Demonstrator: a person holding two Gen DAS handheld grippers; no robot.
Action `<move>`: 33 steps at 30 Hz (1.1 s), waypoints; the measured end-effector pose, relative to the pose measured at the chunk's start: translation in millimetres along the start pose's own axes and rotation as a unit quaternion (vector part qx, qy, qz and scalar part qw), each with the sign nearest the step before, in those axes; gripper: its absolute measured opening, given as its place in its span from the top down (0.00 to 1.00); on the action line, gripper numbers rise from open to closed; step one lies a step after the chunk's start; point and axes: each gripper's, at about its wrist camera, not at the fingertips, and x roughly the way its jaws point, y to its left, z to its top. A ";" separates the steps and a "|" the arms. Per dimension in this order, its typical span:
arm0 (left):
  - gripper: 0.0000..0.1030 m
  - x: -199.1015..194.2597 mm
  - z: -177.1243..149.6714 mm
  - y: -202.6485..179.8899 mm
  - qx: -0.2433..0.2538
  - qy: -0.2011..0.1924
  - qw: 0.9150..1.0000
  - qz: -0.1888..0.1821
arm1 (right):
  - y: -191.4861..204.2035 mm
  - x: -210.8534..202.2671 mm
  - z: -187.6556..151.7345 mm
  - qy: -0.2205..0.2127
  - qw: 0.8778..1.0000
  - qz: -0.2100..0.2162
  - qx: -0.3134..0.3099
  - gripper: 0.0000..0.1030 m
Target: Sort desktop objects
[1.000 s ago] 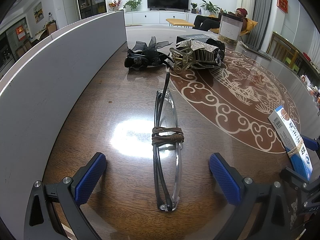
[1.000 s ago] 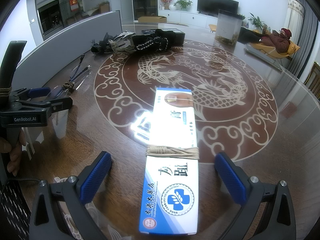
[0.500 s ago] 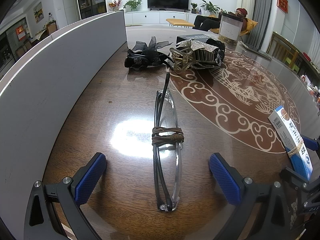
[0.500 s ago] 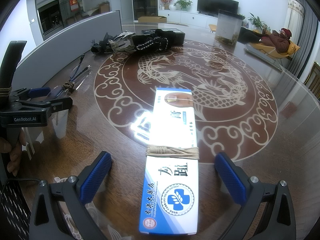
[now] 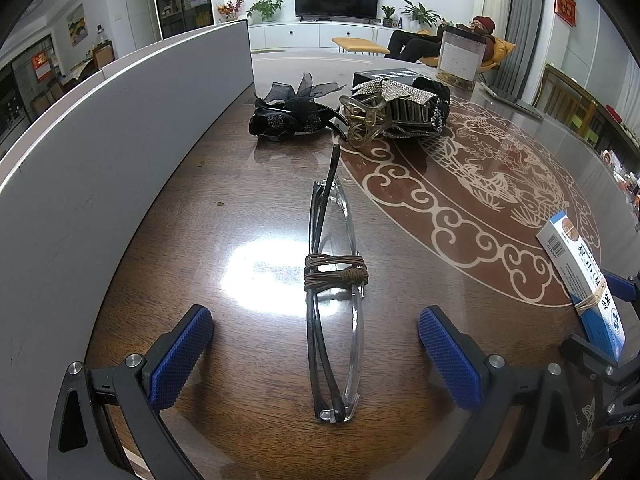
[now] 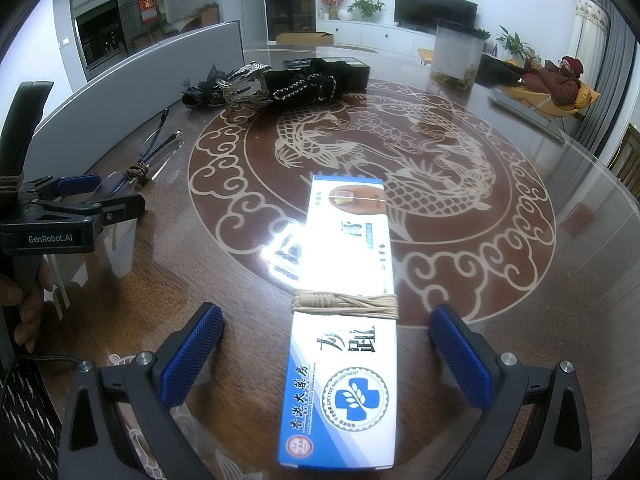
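The left tool (image 5: 316, 354) rests low over the desk (image 5: 460, 208) with its blue pads spread wide apart, gripping nothing. The folded glasses (image 5: 334, 300) lie flat on the wood in the gap between the two pads, running lengthwise away from the tool, touching neither pad; a brown cord (image 5: 335, 277) is wound around their middle. Beyond their far tip sit a black bow hair clip (image 5: 294, 114) and a rhinestone claw clip (image 5: 394, 110), just beside each other near the grey panel (image 5: 100, 152) along the desk's left edge.

The right tool (image 6: 326, 350) is likewise spread wide and empty. The ointment box (image 6: 344, 300), bound by a pale cord (image 6: 346, 303), lies flat between its pads, its long axis pointing ahead; whether its sides clear both pads fully is hard to judge through the lens distortion, though a gap shows on each side. The left tool appears at the left edge of the right wrist view, held in a hand (image 6: 24, 308).
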 end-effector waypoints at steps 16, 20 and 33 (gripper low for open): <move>0.79 -9.6 1.7 -3.8 0.017 -0.026 0.999 -0.013 | -0.1 0.1 -0.1 -0.001 1.000 0.001 0.001 0.00; 0.79 -13.0 -0.5 2.7 -0.005 -0.021 0.999 -0.049 | -9.3 2.3 15.5 0.032 0.998 0.044 0.011 0.00; 0.79 -20.2 -1.6 2.4 -0.019 -0.028 0.996 -0.088 | -13.2 -3.5 25.9 0.105 0.994 0.038 -0.012 0.57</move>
